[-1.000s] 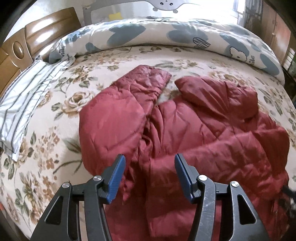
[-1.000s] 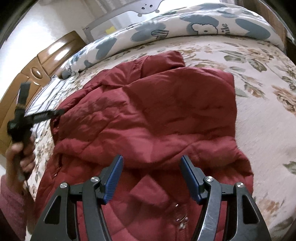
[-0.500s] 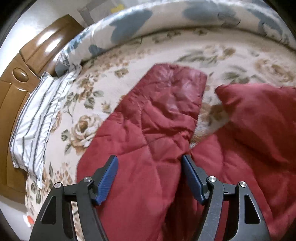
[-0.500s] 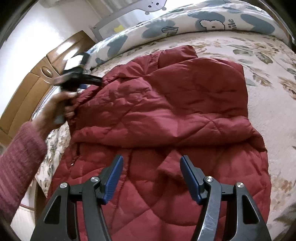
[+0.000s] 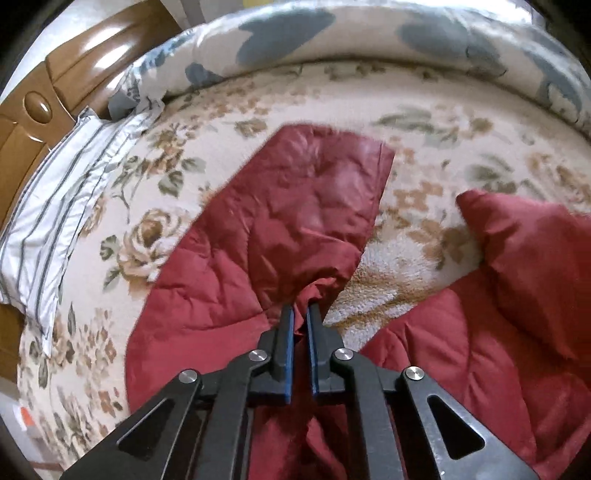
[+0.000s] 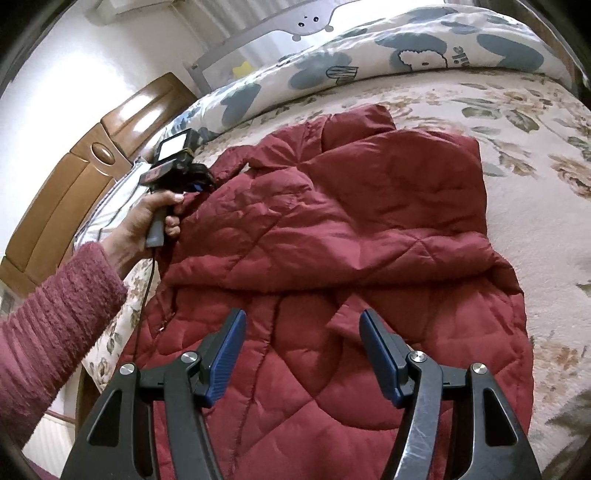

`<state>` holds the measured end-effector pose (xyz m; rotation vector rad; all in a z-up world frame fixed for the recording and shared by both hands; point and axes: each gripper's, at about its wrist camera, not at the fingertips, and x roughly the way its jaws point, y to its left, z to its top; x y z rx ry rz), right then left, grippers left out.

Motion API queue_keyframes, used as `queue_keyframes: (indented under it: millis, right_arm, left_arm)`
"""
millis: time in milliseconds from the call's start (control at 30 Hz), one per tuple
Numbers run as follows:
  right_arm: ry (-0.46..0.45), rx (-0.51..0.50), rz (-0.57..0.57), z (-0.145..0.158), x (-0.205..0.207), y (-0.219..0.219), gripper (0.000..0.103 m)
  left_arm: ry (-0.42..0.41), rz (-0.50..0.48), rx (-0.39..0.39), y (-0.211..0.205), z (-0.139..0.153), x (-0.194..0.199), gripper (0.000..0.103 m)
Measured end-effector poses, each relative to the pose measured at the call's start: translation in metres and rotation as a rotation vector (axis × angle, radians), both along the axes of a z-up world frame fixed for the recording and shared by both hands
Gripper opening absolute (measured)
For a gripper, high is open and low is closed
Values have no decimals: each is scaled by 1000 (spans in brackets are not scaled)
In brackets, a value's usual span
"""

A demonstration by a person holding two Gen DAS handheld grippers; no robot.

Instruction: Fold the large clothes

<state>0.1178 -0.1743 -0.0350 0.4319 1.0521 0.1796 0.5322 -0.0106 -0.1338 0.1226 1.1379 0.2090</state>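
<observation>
A dark red quilted jacket [image 6: 351, 229] lies spread on the floral bed cover [image 6: 535, 184]. In the left wrist view its sleeve [image 5: 295, 218] stretches away toward the pillows. My left gripper [image 5: 300, 312] is shut on a bunched fold of that sleeve near where it meets the body. The same gripper shows in the right wrist view [image 6: 173, 170], held in a hand at the jacket's far left edge. My right gripper [image 6: 301, 332] is open and empty, hovering over the jacket's lower front.
A blue-and-white duvet [image 5: 332, 40] is rolled along the far side of the bed. A striped pillow [image 5: 55, 206] lies at the left against the wooden headboard [image 5: 33, 110]. A grey bed rail [image 6: 266, 33] stands behind the duvet.
My left gripper moved forward to the sleeve and closed on its fabric; it was open before. My right gripper stayed open and drew back slightly over the jacket.
</observation>
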Motion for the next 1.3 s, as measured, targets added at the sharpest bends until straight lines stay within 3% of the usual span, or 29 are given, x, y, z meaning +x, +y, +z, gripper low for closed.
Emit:
queue_keyframes:
  millis: [233,400,633,1000,1167,1300]
  right_arm:
    - [-15,1,24,5,-1,12,66]
    - [-13,-1,31,4,-1,17,66]
    - [-7,3,28,1,-1,19,66]
    - [-1,10,11,1,-6,16,66]
    - [-5,21,-36,3,-9,5,66]
    - [-9,32,-65,5,-7,-5,66]
  left_arm:
    - [-59,-13,-36,19,22,-29,4]
    - [-106,-27,-144,35,51,-64,3]
    - [-200,-127,-289,37,93,-137,3]
    - [-281,-286,-458,24,137,-246,3]
    - [-253,-369,-458,3,128,-274,3]
    - [-180,-409,-480,-11,107,-287,3]
